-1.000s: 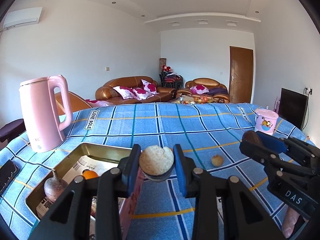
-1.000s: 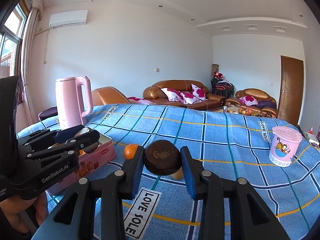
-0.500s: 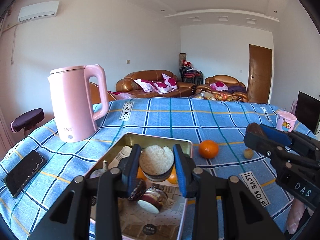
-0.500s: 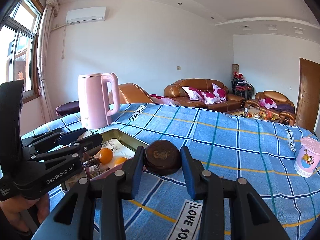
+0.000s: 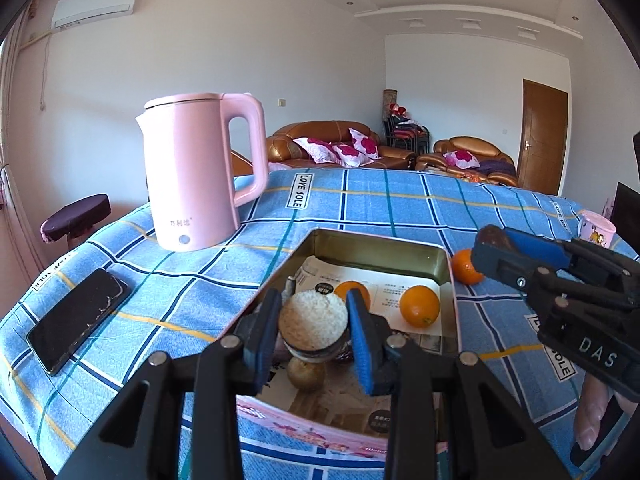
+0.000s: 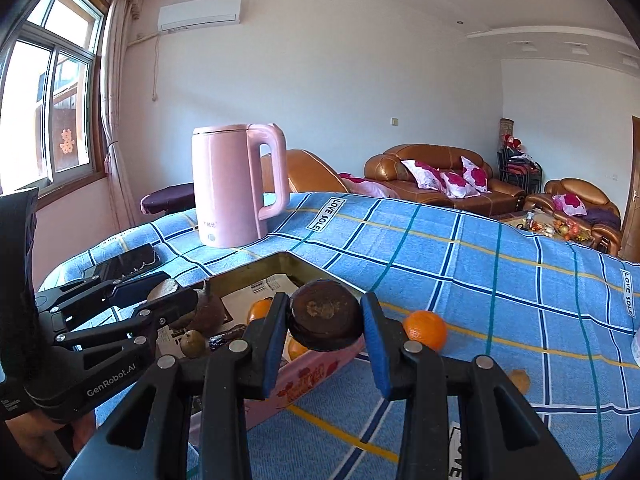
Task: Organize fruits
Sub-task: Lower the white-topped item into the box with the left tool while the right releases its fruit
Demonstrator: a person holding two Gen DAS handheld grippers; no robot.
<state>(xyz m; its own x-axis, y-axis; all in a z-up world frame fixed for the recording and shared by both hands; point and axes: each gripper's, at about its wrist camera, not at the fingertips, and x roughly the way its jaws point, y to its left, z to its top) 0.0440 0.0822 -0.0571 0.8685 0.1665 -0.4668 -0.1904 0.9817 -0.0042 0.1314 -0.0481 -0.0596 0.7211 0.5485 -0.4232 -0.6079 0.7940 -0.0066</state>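
The left gripper (image 5: 313,338) has its blue-padded fingers (image 5: 362,344) clamped on a halved fruit (image 5: 313,322) with a pale, grainy cut face and dark rind, held above the near end of the tin tray (image 5: 376,244). The right gripper (image 6: 325,328) has its fingers (image 6: 375,346) closed on a second half (image 6: 325,320), dark brown, rounded, with a rough tan patch, held over the tray's pink printed side wall (image 6: 312,376). Inside the tray, on printed paper, lie two oranges (image 5: 419,306), one partly hidden behind the left fingers, plus one small brownish fruit (image 5: 306,374); other dark pieces there are too covered to identify. A third orange (image 6: 425,330) sits on the blue checked tabletop (image 6: 460,264) just beside the tray, and a small tan fruit (image 6: 520,380) lies further off, half hidden. One pink kettle (image 5: 200,172) and one black phone (image 5: 78,320) stand beyond. A pink cup (image 5: 596,230) is cut off behind the right gripper.
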